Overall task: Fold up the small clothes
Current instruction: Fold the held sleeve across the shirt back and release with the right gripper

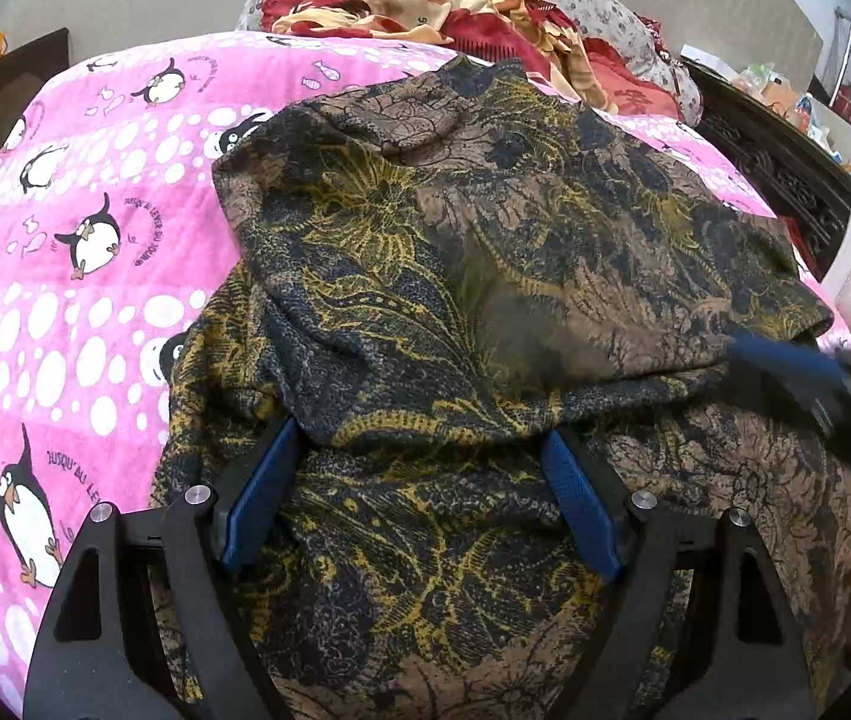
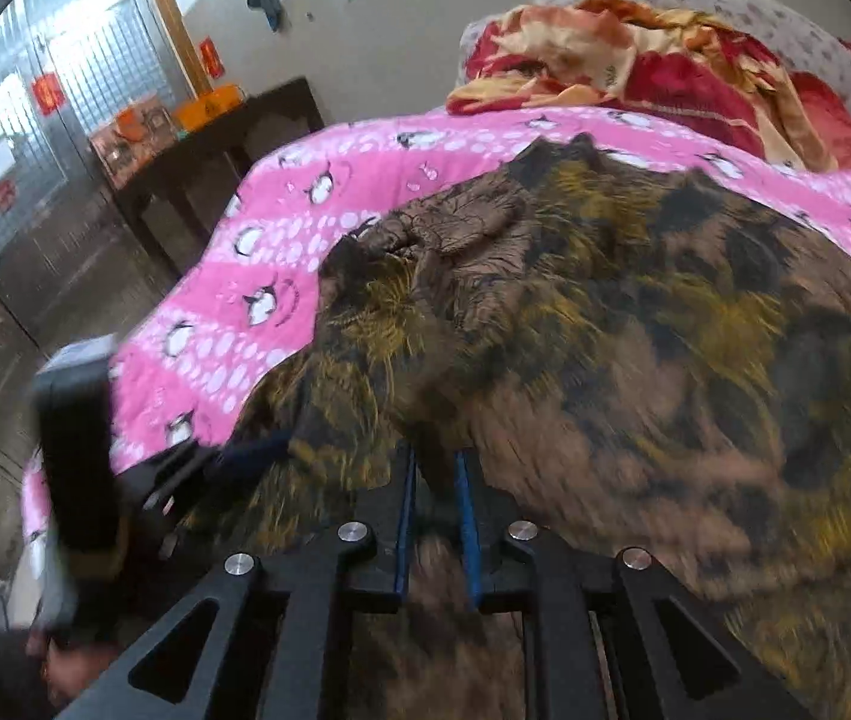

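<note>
Evidently my right gripper (image 2: 436, 480) pinched the patterned garment's (image 1: 485, 228) near fold, while my left gripper (image 1: 425, 450), nearer its hem, stood spread.

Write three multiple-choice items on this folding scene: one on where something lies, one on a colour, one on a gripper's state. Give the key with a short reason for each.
1. Where does the patterned garment lie?
A. On the pink penguin quilt
B. On a bare wooden floor
C. Inside a basket

2. What colour are the pads on the gripper fingers?
A. Red
B. Blue
C. White

3. How does the left gripper stand?
A. Shut on a sock
B. Open, fingers spread wide
C. Out of view

Key: A, pink quilt shows around the garment's edges; B, blue strips line both fingers; B, a wide gap of cloth shows between its fingers, while the right gripper pinches a fold.
</note>
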A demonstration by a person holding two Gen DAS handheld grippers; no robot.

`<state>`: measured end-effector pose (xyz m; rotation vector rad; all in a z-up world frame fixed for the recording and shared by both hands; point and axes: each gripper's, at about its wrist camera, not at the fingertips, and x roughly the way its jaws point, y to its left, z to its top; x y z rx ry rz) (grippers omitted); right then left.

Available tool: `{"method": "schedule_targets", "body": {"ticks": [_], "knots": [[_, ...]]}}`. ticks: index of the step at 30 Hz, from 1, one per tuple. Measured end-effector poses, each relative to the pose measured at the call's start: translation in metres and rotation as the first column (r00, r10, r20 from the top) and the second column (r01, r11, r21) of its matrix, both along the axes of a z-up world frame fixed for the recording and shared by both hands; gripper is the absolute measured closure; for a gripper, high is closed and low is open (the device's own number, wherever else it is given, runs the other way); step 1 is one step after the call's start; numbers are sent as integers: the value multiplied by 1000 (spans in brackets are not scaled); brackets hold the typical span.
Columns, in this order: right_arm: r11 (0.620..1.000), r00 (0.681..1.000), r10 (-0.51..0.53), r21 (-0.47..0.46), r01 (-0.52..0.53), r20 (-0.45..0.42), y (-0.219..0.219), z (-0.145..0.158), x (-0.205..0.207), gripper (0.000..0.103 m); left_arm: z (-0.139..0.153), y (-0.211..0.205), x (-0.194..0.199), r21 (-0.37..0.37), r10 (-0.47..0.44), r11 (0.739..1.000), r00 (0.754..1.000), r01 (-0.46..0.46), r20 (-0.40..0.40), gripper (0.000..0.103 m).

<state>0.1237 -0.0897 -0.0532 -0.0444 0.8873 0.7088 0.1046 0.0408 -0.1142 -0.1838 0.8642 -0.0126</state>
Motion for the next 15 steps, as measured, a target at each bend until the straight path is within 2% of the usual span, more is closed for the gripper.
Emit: {"method": "schedule_targets", "body": {"ticks": [1, 2, 5, 7, 8, 10, 11, 13, 15], "knots": [[1000, 1000, -12, -16, 12, 10, -14, 1, -8, 73, 0, -1, 0, 3, 0, 1000, 1000, 0, -1, 21], [999, 999, -22, -44, 24, 28, -27, 3, -17, 66, 0, -1, 0, 6, -1, 1000, 1000, 1, -3, 21], [990, 998, -54, -130, 60, 42, -63, -11, -37, 66, 8, 0, 1, -13, -4, 1000, 1000, 4, -10, 21], [965, 992, -119, -232, 125, 39, -81, -27, -40, 66, 23, 9, -2, -86, -13, 996, 1000, 15, 28, 21], [959, 990, -133, -247, 140, 44, -91, -35, -44, 66, 31, 13, -4, -122, -12, 992, 998, 18, 55, 21], [978, 991, -123, -165, 131, 60, -103, -38, -52, 63, 49, 18, -1, -189, -14, 981, 995, 33, 100, 21], [978, 991, -123, -160, 130, 55, -104, -38, -51, 63, 51, 19, 5, -215, -24, 976, 995, 44, 97, 21], [979, 992, -119, -160, 124, 43, -103, -41, -48, 61, 43, 19, 25, -292, -66, 953, 997, 75, 40, 21], [981, 993, -114, -151, 118, 33, -103, -43, -44, 61, 34, 17, 39, -331, -85, 940, 996, 82, 6, 21]]}}
